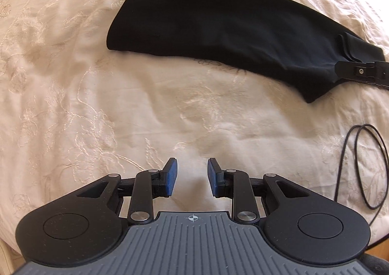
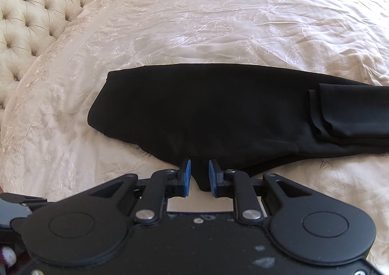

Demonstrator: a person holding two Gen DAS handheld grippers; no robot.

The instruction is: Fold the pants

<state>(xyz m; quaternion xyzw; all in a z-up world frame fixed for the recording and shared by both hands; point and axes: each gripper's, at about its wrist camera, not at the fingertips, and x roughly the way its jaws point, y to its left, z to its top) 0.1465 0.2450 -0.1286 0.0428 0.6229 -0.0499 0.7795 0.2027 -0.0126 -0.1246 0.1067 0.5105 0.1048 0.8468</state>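
Pants (image 2: 218, 109): black, folded lengthwise on cream bedspread (image 2: 218, 19), long axis running left-right across both views | right gripper (image 2: 198, 177): nearer, at near edge, jaws parted, straddling a corner of cloth, not clenched | left gripper (image 1: 192, 176): well short of pants, over bare bedspread, jaws parted, empty | cable (image 1: 359, 165): looped at right.

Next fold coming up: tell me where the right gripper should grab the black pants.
Grip the near-edge corner of the black pants, already between the right gripper's open jaws. Come in low from the near side: that tip protrudes and looks thin, unlike the bulky layered right end.
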